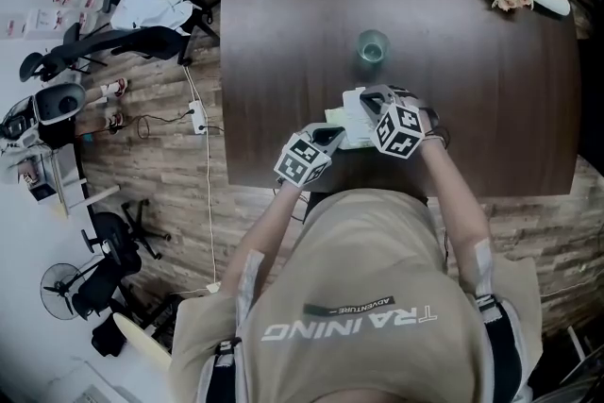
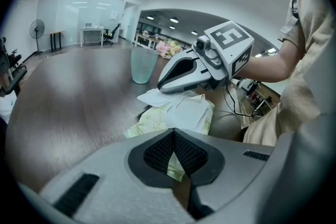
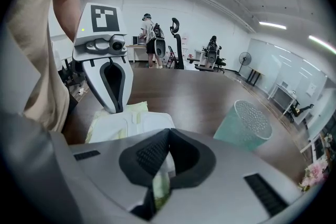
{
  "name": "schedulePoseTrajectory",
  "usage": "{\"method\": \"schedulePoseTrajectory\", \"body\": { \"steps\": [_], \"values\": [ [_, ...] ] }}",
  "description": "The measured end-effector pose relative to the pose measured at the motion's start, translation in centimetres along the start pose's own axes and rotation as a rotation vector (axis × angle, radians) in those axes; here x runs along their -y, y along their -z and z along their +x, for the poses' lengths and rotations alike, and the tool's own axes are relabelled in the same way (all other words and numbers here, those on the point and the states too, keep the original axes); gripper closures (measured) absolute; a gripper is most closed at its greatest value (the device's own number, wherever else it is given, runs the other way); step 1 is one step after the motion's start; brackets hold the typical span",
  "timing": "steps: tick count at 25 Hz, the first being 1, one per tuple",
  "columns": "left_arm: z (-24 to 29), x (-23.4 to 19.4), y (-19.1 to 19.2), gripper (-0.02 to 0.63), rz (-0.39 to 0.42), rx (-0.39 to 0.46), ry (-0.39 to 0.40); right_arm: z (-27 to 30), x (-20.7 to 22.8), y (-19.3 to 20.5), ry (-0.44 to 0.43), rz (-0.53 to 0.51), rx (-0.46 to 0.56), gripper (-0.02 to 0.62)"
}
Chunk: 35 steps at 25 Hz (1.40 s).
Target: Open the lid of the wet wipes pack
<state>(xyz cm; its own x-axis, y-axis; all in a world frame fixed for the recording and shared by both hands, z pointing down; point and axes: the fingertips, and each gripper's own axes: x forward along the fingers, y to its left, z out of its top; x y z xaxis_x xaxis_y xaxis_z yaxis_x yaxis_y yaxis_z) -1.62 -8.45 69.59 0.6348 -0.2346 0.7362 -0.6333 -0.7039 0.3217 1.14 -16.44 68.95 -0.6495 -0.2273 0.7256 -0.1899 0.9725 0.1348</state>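
head view: wet wipes pack (image 1: 351, 120) near the glass (image 1: 372, 47) looks soft, light, crinkly; left gripper (image 1: 332, 137) and right gripper (image 1: 368, 95) both clamp its film edges, so take the lid (image 2: 186, 113) by its free lip.

Left gripper (image 1: 332, 137), right gripper (image 1: 370, 95): jaws together.

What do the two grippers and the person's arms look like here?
Both the left gripper and the right gripper have smooth light grey shells with a black inset, black ribbed pads, and a cube with black-and-white square markers. The person wears a beige T-shirt with short sleeves; the forearms are uncovered.
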Motion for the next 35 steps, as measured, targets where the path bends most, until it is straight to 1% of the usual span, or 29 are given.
{"method": "schedulePoseTrajectory", "body": {
  "steps": [5,9,15,18,20,22,24,27,29,31,33,35],
  "values": [
    [-0.1,-0.1,0.0,0.597,-0.007,-0.001,-0.004,0.4,-0.2,-0.1,-0.008,-0.061,-0.044,0.581],
    [0.0,-0.1,0.1,0.597,-0.006,-0.007,-0.005,0.5,-0.2,0.1,-0.011,-0.056,-0.049,0.581],
    [0.0,-0.2,-0.1,0.597,-0.003,0.002,-0.003,0.6,0.1,0.1,0.021,-0.062,-0.065,0.581],
    [-0.1,0.0,0.1,0.597,-0.003,0.01,-0.009,0.3,-0.2,-0.3,0.033,-0.093,-0.068,0.581],
    [-0.2,0.1,0.3,0.597,0.002,0.009,-0.011,-0.4,-0.4,-1.0,0.057,-0.103,-0.052,0.581],
    [-0.4,0.2,0.4,0.597,0.006,0.014,-0.008,-1.7,-0.4,-1.7,0.088,-0.09,-0.025,0.581],
    [-0.4,0.1,0.2,0.597,0.008,0.029,-0.005,-2.9,-0.2,-1.9,0.118,-0.063,0.0,0.581],
    [-0.4,-0.4,0.0,0.597,0.005,0.052,-0.002,-4.4,0.4,-1.9,0.16,0.012,0.046,0.581],
    [-0.3,-0.5,-0.1,0.597,0.01,0.049,-0.009,-5.2,0.5,-1.7,0.171,0.082,0.077,0.581],
    [-0.2,-0.2,-0.1,0.597,0.008,0.05,-0.011,-6.0,0.2,-1.4,0.162,0.169,0.109,0.581],
    [-0.3,0.1,0.2,0.597,-0.029,0.07,-0.002,-6.9,-0.4,-1.5,0.153,0.242,0.136,0.581],
    [-0.6,0.0,0.2,0.597,-0.079,0.095,0.017,-7.7,-0.7,-1.8,0.158,0.291,0.16,0.581]
  ]
}}
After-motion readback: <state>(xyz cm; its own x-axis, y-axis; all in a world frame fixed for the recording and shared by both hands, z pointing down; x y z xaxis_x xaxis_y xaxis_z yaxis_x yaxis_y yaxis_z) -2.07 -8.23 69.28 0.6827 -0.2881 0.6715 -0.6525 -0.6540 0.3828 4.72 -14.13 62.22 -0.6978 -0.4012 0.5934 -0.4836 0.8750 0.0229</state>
